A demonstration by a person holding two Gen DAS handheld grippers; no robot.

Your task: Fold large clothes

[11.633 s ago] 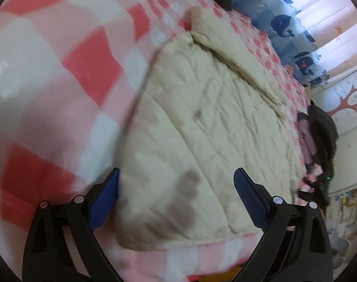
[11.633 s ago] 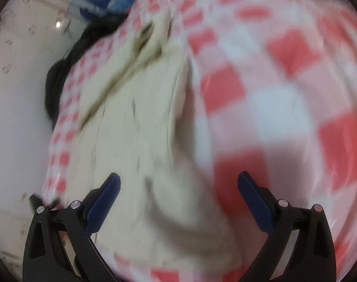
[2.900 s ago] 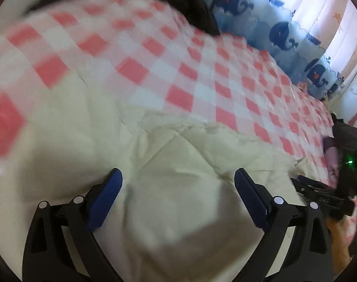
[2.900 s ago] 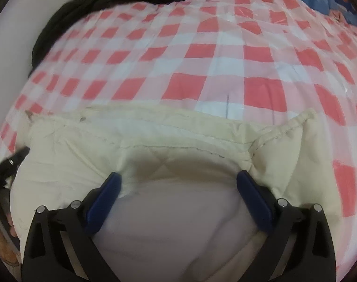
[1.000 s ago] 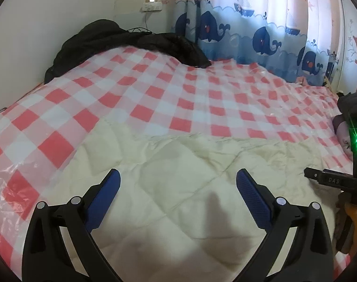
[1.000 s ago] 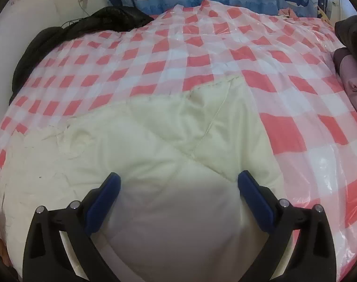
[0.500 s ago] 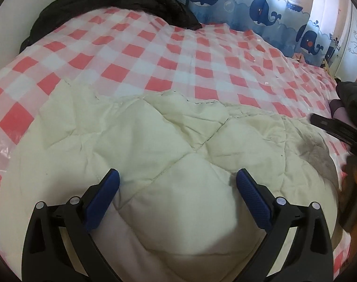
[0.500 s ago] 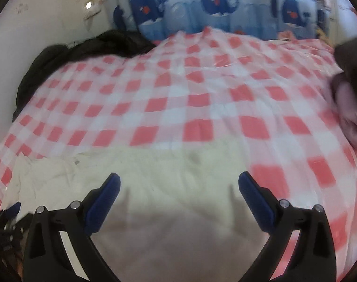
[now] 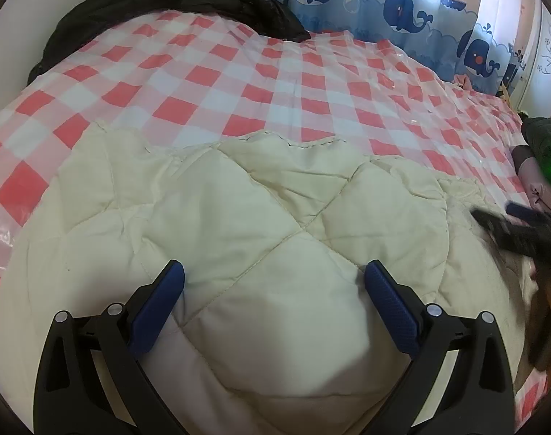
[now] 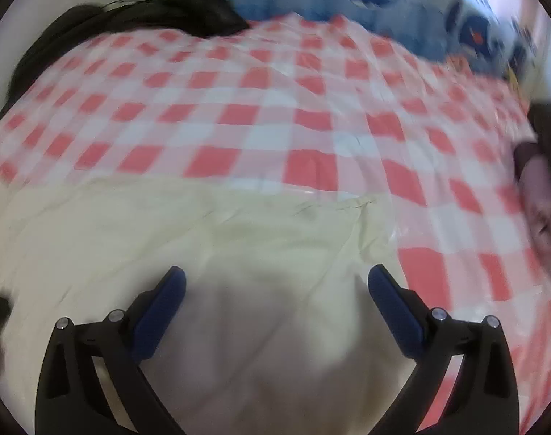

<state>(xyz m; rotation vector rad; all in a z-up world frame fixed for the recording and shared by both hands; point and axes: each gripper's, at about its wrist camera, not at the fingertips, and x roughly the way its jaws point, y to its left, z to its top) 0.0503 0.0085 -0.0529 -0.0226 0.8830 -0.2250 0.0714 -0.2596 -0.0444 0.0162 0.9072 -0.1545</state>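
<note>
A cream quilted garment (image 9: 261, 217) lies folded on a red-and-white checked bed cover (image 9: 239, 83). My left gripper (image 9: 274, 279) is open and empty, hovering just above the garment's near middle. In the right wrist view the same garment (image 10: 210, 239) fills the lower half, with its far right corner (image 10: 366, 204) on the cover. My right gripper (image 10: 275, 284) is open and empty above the garment's right part. The right gripper also shows, blurred, at the right edge of the left wrist view (image 9: 518, 230).
A black jacket (image 9: 166, 3) is heaped at the bed's far left by the wall. A whale-print curtain (image 9: 402, 11) hangs behind the bed. Dark and pink clothes (image 9: 539, 159) lie at the bed's right edge. Checked cover (image 10: 275, 108) stretches beyond the garment.
Both grippers stayed open. The right gripper has swung over the garment's right side, its view blurred by motion. The left gripper has shifted slightly closer to the garment.
</note>
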